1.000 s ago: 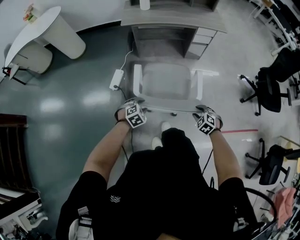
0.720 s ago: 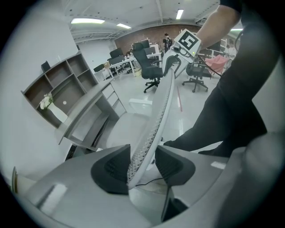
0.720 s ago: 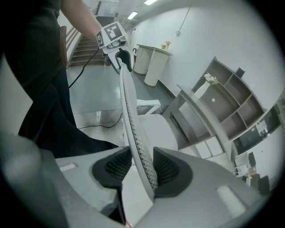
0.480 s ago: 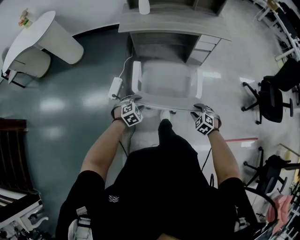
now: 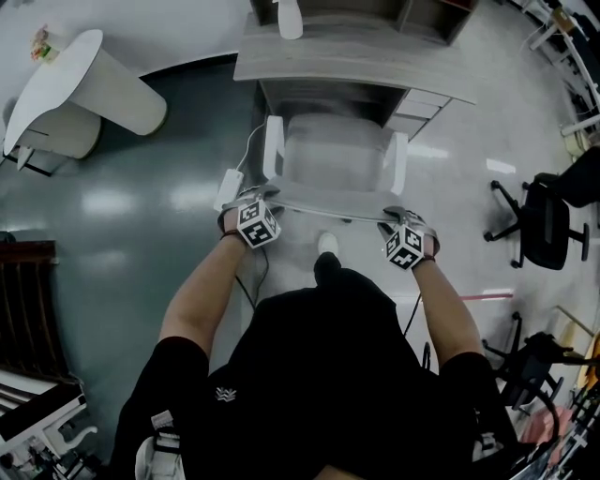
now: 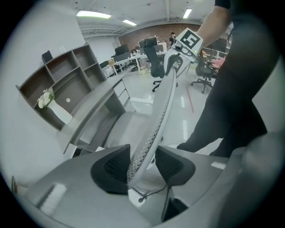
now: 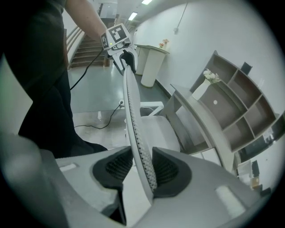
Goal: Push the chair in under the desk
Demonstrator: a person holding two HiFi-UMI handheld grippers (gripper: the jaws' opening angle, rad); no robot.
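White mesh-backed chair [image 5: 333, 159], at 12 o'clock from the person, seat front partly under the overhang of the desk [image 5: 347, 52], backrest [image 5: 328, 200] toward the person.
Left gripper [image 5: 261, 201]: clamped on the backrest's top edge at its 9 o'clock end, mesh between the pads.
Right gripper [image 5: 397, 218]: at the 3 o'clock end, jaws closing on the same edge, pads against the rim.
Desk: grey wood-grain, white vase [image 5: 289, 19] on top.
Drawer unit [image 5: 417, 101]: at 2 o'clock of the chair.
Power strip [image 5: 230, 175]: on the floor at 9 o'clock of the chair, cable attached.
Black office chair [image 5: 544, 220]: well apart at 3 o'clock.
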